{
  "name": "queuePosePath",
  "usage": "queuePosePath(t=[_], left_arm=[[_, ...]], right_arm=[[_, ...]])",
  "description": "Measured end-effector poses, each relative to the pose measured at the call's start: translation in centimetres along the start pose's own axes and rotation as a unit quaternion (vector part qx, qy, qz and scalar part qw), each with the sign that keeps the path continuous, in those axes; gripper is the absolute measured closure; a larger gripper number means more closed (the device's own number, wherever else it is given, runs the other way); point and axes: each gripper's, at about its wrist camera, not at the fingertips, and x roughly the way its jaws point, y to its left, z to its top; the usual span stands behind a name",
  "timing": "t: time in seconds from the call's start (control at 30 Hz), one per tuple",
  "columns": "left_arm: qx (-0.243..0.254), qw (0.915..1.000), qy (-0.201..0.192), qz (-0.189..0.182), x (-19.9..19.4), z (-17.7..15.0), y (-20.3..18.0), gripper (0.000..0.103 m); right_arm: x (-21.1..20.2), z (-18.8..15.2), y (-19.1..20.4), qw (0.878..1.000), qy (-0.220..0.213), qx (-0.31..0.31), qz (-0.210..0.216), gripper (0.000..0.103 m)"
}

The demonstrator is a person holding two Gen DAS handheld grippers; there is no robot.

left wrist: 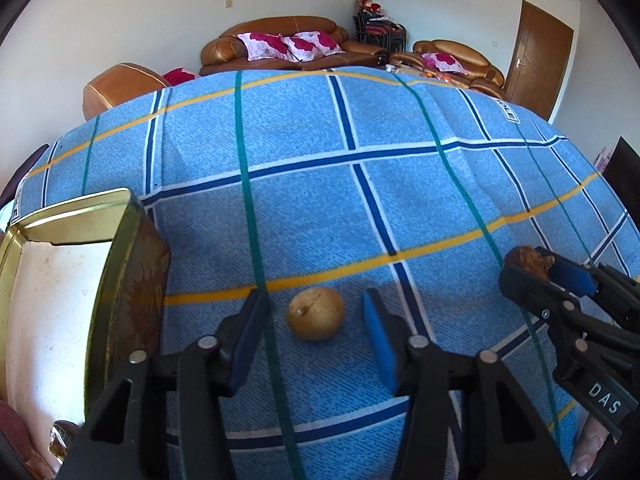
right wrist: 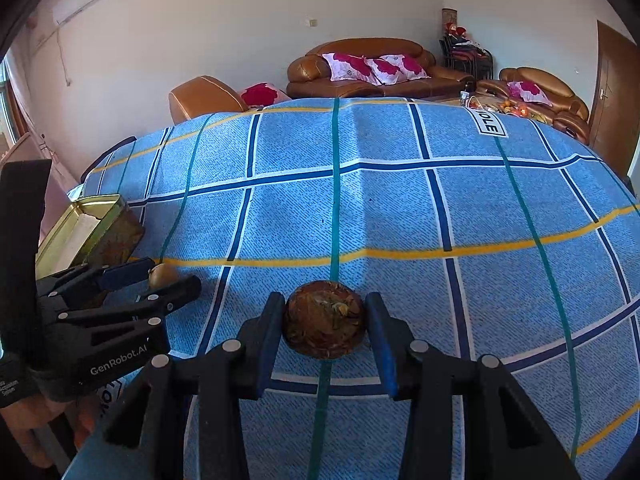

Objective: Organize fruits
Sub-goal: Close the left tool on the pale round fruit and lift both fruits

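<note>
Fingers of the right gripper [right wrist: 325, 322] pinch a brown fruit [right wrist: 324, 320]; left gripper [left wrist: 314, 316] spread around a half-hidden yellow fruit [left wrist: 316, 313].

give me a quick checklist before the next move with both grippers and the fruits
1. Right gripper grips the brown fruit: ok, both pads touch its sides.
2. Left gripper open around the yellow fruit: ok, gaps on both sides, fruit on the cloth.
3. Left gripper centred on the yellow fruit: ok, roughly midway.
4. Tin open to receive fruit: ok, lid off, no fruit seen inside.
5. Grippers apart from each other: ok, a clear gap shows.
6. Brown fruit lifted off the cloth: cannot tell.
</note>
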Motion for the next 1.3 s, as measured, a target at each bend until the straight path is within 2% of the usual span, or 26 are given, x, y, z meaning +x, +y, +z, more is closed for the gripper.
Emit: queuePosePath(t=[0.03, 0.07, 0.3, 0.67, 0.97, 1.3], left_arm=[[0.003, 1.0000, -0.001, -0.004, -0.1, -0.1, -0.1, 0.070], [0.006, 1.0000, -0.001, -0.007, -0.3, -0.3, -0.2, 0.074], [-0.002, 0.9998, -0.007, -0.017, -0.9, -0.5, 0.6, 0.074], [0.017, 0.9981, -0.058, -0.005, -3.2, -0.8, 0.6, 0.074], [0.013, 0.9939, -0.109, -0.007, -4.9, -1.1, 0.3, 0.074], [0.005, 0.9895, -0.145, -0.007, -6.3, -1.8, 0.7, 0.074]], right_arm=[[-0.1, 0.0, 0.1, 1.000, -0.001, -0.002, -0.001, 0.060], [-0.1, -0.1, 0.2, 1.000, -0.003, -0.004, 0.000, 0.060], [-0.6, -0.2, 0.3, 1.000, -0.015, -0.009, 0.002, 0.060], [-1.7, -0.3, 1.2, 0.999, -0.044, -0.029, -0.015, 0.060], [-3.4, -0.7, 2.1, 0.995, -0.088, -0.051, -0.024, 0.060], [-5.3, -1.5, 3.9, 0.986, -0.140, -0.089, -0.033, 0.060]])
